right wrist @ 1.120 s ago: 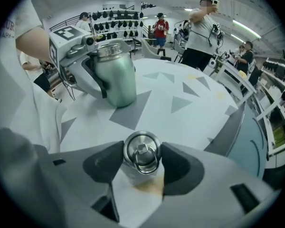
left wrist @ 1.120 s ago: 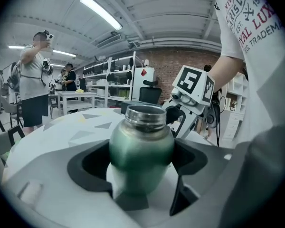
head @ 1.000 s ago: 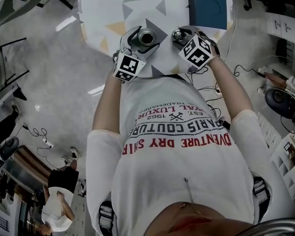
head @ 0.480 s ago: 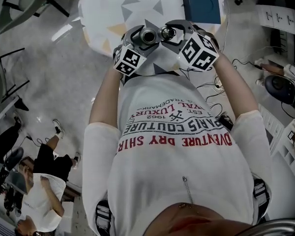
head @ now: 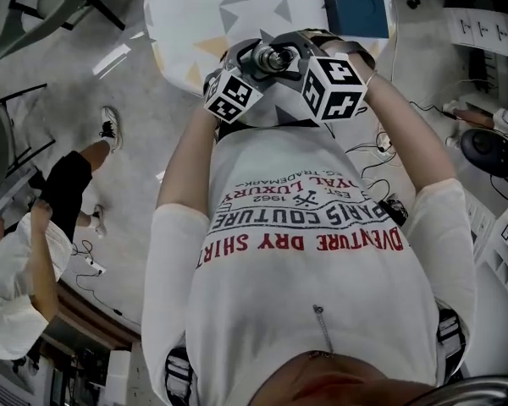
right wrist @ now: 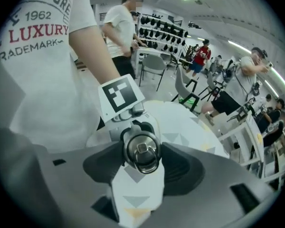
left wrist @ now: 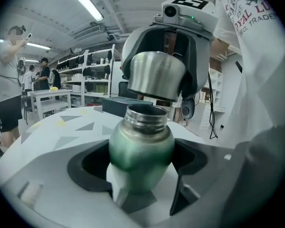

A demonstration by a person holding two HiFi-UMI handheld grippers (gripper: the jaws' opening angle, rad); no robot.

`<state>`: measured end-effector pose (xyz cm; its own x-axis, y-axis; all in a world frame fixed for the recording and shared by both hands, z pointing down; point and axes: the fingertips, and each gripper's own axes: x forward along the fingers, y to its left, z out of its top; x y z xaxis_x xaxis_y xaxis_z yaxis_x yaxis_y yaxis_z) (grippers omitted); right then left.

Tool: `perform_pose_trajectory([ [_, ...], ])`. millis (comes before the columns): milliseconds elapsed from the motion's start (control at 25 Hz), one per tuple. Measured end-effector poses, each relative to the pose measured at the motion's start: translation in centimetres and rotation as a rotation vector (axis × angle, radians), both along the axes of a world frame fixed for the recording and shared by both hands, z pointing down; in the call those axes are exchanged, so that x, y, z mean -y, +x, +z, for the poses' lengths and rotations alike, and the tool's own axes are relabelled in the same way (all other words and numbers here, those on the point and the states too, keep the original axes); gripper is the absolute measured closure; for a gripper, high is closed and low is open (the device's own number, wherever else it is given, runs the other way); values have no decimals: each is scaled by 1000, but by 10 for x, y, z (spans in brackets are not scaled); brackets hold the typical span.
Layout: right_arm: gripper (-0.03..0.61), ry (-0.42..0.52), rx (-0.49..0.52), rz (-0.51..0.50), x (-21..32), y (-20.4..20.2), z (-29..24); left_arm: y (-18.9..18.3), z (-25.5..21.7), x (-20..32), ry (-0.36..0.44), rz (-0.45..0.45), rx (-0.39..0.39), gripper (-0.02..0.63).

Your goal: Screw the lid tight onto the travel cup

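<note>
Hovering: steel lid point(left wrist: 156, 75), upper centre of left gripper view, just above open mouth of green travel cup point(left wrist: 141, 144), apart.
- Left tongs point(left wrist: 142, 164): clamped on cup body.
- Right tongs point(right wrist: 142, 165): clamped on lid.
- Risks: lid seemingly off-square, so cross-threading; smooth cup spinning in grip under torque; both held off surface point(head: 203, 15), so a slip means a drop.

Head view steeply down; 2 opposed gripper views, lid point(left wrist: 156, 75) shared.
</note>
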<state>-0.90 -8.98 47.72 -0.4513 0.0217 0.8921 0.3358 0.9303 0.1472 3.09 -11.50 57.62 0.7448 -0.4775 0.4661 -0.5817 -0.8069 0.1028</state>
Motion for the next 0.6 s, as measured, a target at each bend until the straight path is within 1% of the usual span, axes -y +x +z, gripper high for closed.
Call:
perform_pose_trajectory([
  [120, 334, -3, -22, -60, -2, -4, 7, 0, 0, -1, 2, 12, -3, 225],
  [400, 334, -39, -74, -156, -2, -6, 25, -1, -1, -1, 7, 26, -6, 225],
  [480, 334, -50, -73, -163, -2, -8, 27, -1, -1, 0, 7, 28, -6, 225],
  [600, 334, -72, -61, -142, -2, -9, 26, 0, -2, 0, 8, 31, -4, 225],
])
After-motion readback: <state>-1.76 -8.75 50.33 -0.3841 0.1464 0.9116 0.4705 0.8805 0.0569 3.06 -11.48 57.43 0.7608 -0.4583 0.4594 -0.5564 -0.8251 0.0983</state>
